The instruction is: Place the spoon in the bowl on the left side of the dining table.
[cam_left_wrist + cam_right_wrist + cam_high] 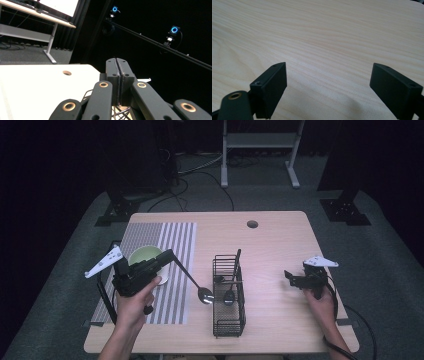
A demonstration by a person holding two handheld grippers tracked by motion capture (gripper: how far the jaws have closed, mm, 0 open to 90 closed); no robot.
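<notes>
Roughly, 3 spoons (pixel 204 293), 1 rack (pixel 229 306), 1 bowl (pixel 145 256)

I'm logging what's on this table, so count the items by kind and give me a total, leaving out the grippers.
Spoons: 2, one held by the left gripper, one in the basket
Bowl: 1
Wire basket: 1
Striped mat: 1
Total: 5
</notes>
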